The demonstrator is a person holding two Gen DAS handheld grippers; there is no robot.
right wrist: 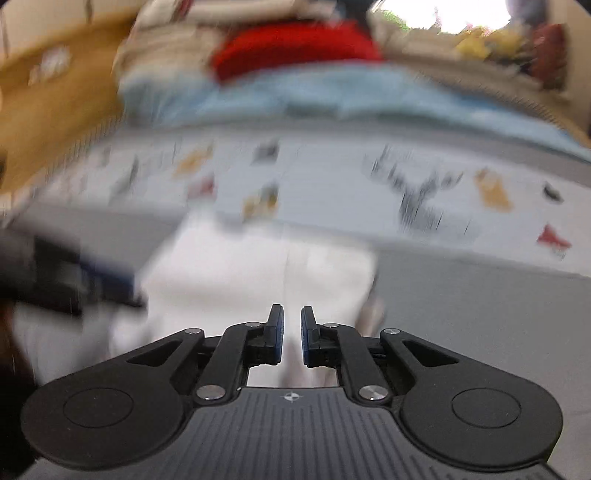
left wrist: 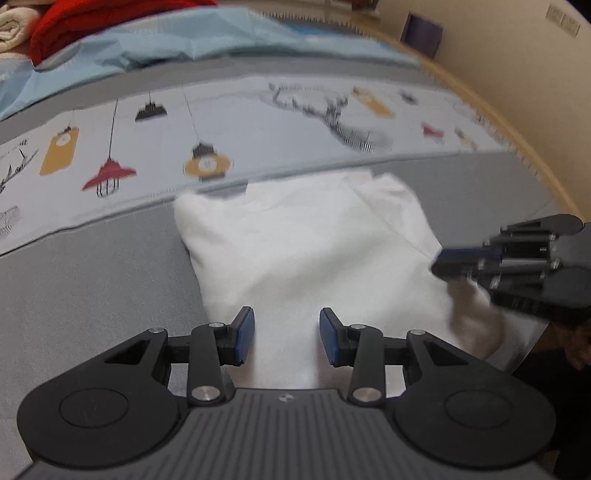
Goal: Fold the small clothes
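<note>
A white garment (left wrist: 306, 251) lies partly folded on the grey bed cover; it also shows blurred in the right wrist view (right wrist: 255, 269). My left gripper (left wrist: 287, 336) is open and empty, hovering over the garment's near edge. My right gripper (right wrist: 291, 336) has its jaws close together with a narrow gap and nothing between them, above the garment's near right part. In the left wrist view the right gripper (left wrist: 439, 264) reaches in from the right at the garment's right edge. The left gripper (right wrist: 110, 280) shows blurred at the left of the right wrist view.
A printed band with lamps and antlers (left wrist: 207, 147) crosses the bed beyond the garment. A light blue cloth (left wrist: 177, 48), a red garment (left wrist: 88, 22) and a cream towel (left wrist: 14, 26) lie at the far side. A wooden bed edge (left wrist: 517, 136) runs along the right.
</note>
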